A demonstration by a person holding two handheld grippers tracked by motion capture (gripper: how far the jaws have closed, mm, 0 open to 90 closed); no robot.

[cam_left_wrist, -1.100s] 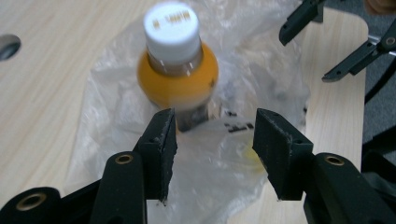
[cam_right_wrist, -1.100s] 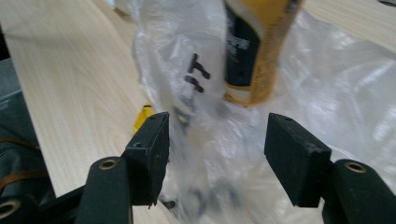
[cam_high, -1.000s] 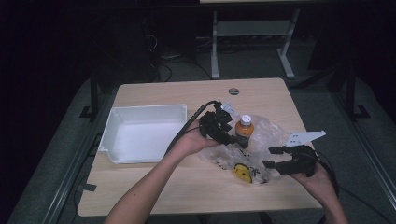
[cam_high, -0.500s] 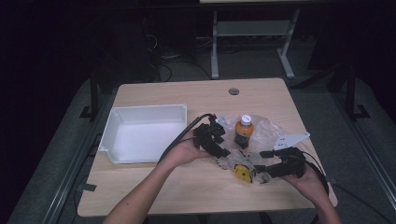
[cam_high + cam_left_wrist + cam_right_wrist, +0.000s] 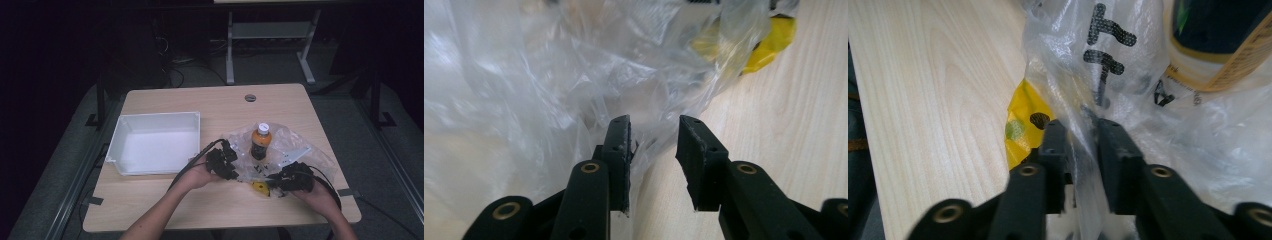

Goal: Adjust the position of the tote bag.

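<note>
Bag (image 5: 280,150) lies on worktop (image 5: 210,105) right of empty tray (image 5: 155,145), bottle (image 5: 260,141) inside; left gripper (image 5: 654,137) fingers narrow at its edge, right gripper (image 5: 1077,137) pinching plastic; nothing moved out yet

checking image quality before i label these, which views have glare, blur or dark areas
High view: the room beyond the table is nearly black, and the plastic bag catches pale sheen. Left gripper view: white glare washes out the bag at the upper left, and the yellow item behind it looks soft. Right gripper view: the jaws at the bottom are blurred, while the bag's black print reads sharper.
</note>
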